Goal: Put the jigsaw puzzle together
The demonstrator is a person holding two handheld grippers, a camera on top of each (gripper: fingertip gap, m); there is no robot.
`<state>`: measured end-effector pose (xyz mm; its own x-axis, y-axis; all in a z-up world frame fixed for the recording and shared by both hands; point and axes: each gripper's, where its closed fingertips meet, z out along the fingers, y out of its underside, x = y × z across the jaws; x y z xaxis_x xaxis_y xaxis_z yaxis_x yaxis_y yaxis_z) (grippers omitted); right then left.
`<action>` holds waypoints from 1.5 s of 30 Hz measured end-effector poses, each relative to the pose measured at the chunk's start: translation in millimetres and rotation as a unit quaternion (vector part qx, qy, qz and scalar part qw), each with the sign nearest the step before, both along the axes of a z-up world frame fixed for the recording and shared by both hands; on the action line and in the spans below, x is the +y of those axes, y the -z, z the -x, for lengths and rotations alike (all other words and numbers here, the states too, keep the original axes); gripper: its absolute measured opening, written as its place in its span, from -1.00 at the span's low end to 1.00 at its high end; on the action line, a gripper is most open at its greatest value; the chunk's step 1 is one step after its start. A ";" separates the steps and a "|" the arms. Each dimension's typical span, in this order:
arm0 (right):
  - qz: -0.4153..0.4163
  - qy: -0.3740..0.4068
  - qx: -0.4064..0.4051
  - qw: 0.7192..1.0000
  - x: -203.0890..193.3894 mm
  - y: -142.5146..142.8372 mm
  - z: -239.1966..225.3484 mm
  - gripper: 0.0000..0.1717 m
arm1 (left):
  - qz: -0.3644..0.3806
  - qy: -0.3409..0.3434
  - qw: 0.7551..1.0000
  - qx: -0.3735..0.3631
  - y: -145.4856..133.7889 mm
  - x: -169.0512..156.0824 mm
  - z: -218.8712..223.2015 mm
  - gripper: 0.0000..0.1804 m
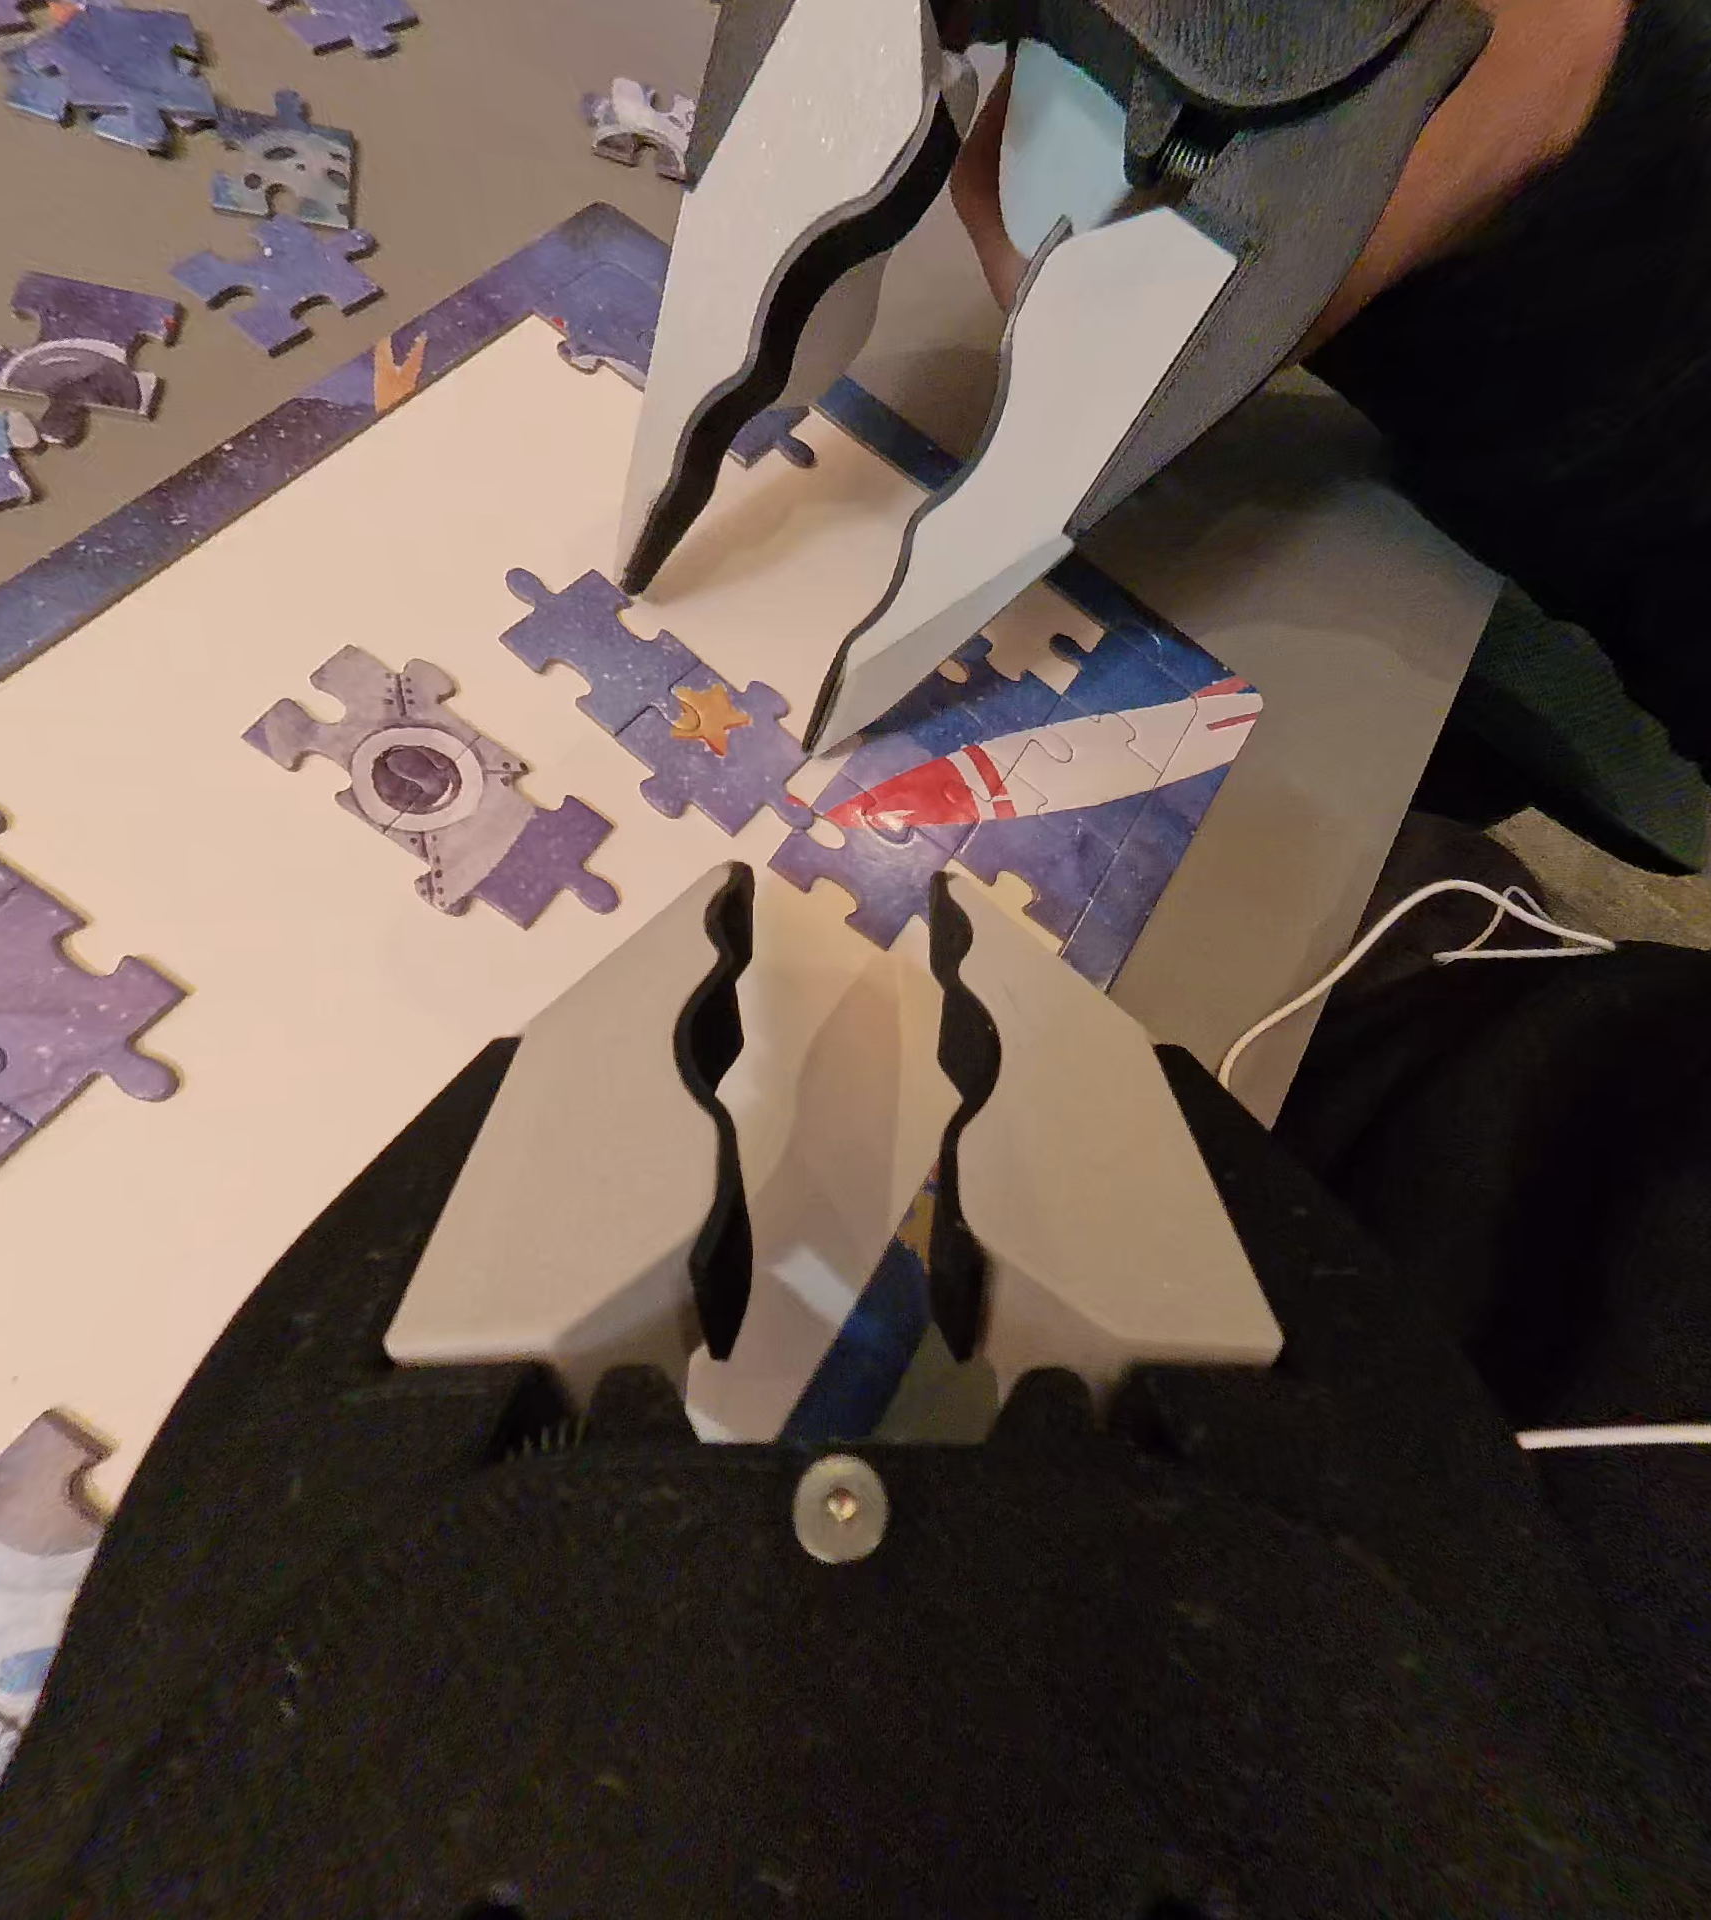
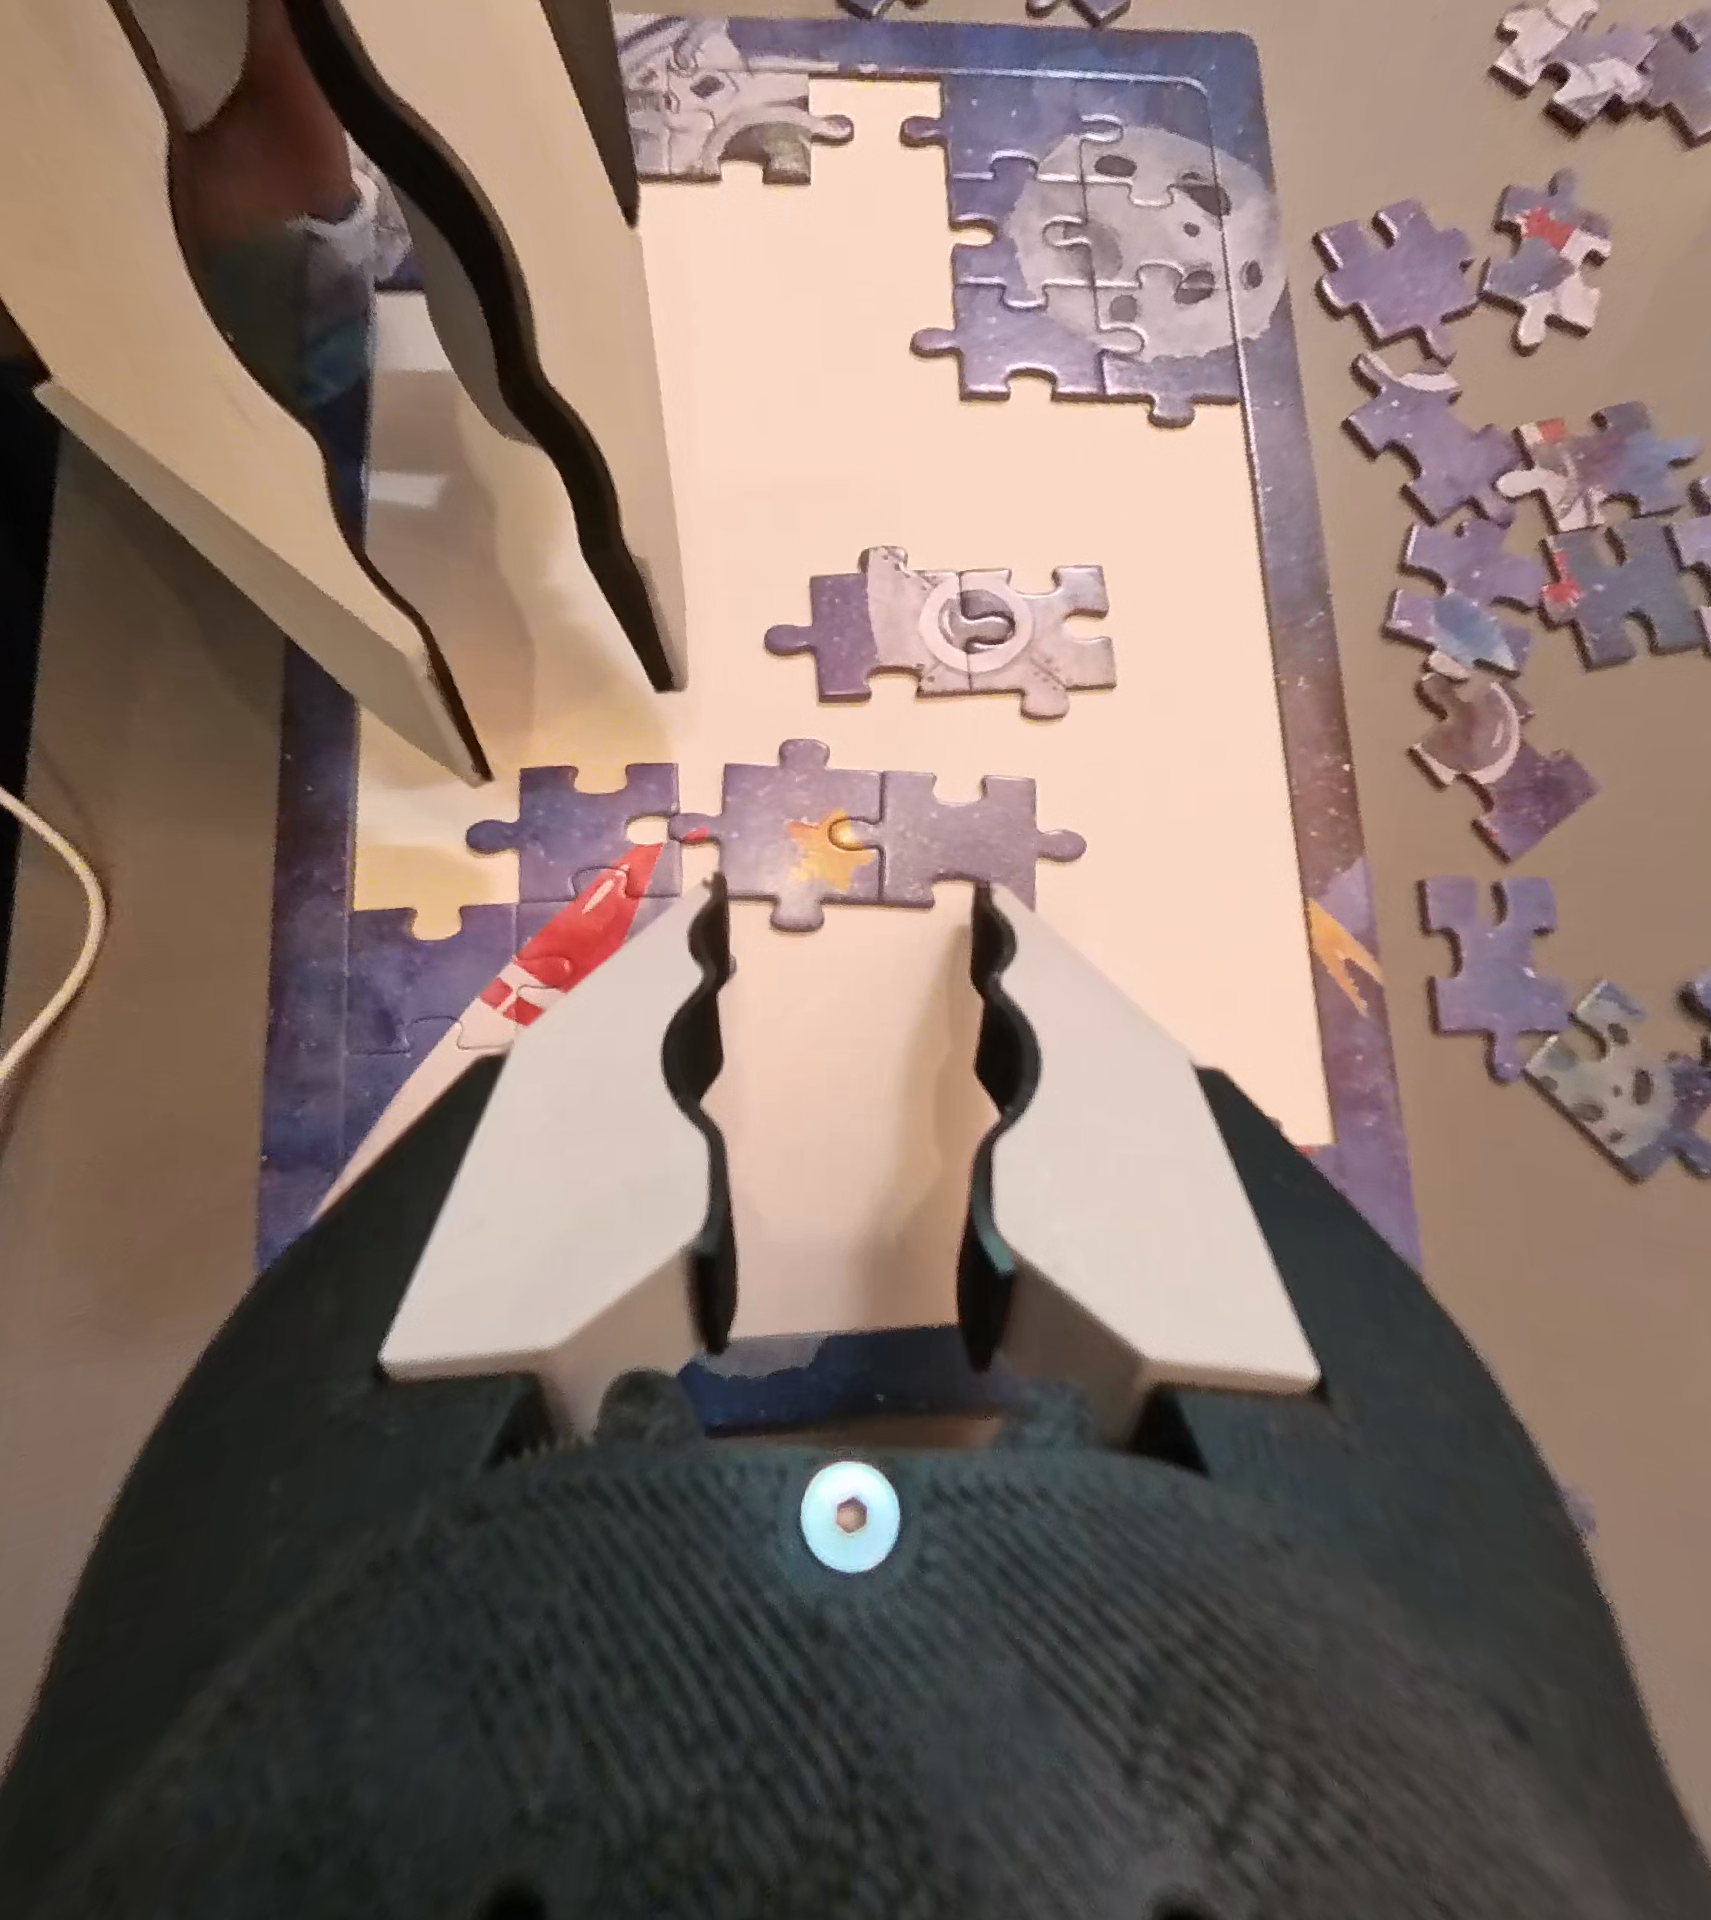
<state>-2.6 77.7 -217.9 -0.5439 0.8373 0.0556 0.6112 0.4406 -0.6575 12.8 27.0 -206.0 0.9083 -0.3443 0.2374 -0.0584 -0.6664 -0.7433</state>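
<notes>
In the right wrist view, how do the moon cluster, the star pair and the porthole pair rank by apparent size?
1. Moon cluster, largest, though farthest.
2. Star pair and porthole pair: two pieces each, alike; the star pair is nearer, so no ranking.

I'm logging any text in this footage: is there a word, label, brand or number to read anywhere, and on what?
None: no words, numbers or brand marks show in either view.
The puzzle tray and the loose pieces bear only pictures: a star, a rocket, a moon.
The left gripper, the right gripper and the white cable are unmarked.
</notes>
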 end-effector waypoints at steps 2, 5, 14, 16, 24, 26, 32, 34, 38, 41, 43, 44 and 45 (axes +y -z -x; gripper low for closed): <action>-0.001 0.003 -0.002 1.000 1.2 0.5 0.5 -0.46 | -0.002 0.001 1.000 -0.005 -0.6 1.2 -1.2 -0.64; -0.015 0.022 0.002 1.000 10.0 -0.1 2.9 -0.49 | -0.006 -0.001 1.000 -0.009 -2.5 1.9 -1.4 -0.64; 0.005 -0.003 -0.016 1.000 -2.0 1.5 -6.4 -0.69 | -0.010 -0.007 1.000 -0.015 -4.2 2.8 -0.1 -0.64; 0.013 -0.013 -0.025 1.000 -3.4 1.7 -6.5 -0.72 | -0.010 -0.005 1.000 -0.014 -3.9 2.9 -0.8 -0.64; -0.006 -0.058 -0.087 0.995 0.5 4.0 -3.8 -0.89 | -0.011 -0.010 1.000 -0.012 -5.0 2.5 0.6 -0.63; -0.025 -0.066 -0.098 0.993 0.7 4.3 -3.7 -0.91 | -0.012 -0.011 1.000 -0.012 -5.0 2.2 1.1 -0.63; -0.078 -0.079 -0.105 0.988 -0.3 4.5 -4.3 -0.93 | -0.012 -0.011 1.000 -0.016 -4.4 1.8 1.6 -0.63; -0.087 -0.086 -0.119 0.985 -0.6 4.7 -4.3 -0.93 | -0.012 -0.008 1.000 -0.015 -3.8 1.6 0.8 -0.63; -0.098 -0.099 -0.146 0.979 -0.7 5.3 -4.4 -0.93 | -0.018 -0.017 1.000 -0.007 -6.9 1.0 5.6 -0.62; -0.096 -0.101 -0.142 0.980 -0.8 5.1 -4.4 -0.93 | -0.026 -0.024 0.999 -0.015 -11.7 -1.0 8.2 -0.62; -0.090 -0.097 -0.137 0.982 -0.9 4.7 -4.3 -0.93 | -0.027 -0.027 0.999 -0.018 -12.0 -2.6 9.0 -0.62; -0.086 -0.095 -0.135 0.983 -1.3 4.2 -4.4 -0.93 | -0.027 -0.026 0.999 -0.019 -11.6 -3.2 8.8 -0.62; -0.081 -0.094 -0.133 0.983 -2.4 3.5 -4.7 -0.93 | -0.026 -0.025 0.999 -0.021 -11.1 -3.4 8.2 -0.62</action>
<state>2.1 75.2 -221.4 -0.7022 0.7118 0.0150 0.6493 0.6489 -0.3967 4.6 23.6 -195.0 0.9141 -0.3124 0.2586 0.0054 -0.6282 -0.7780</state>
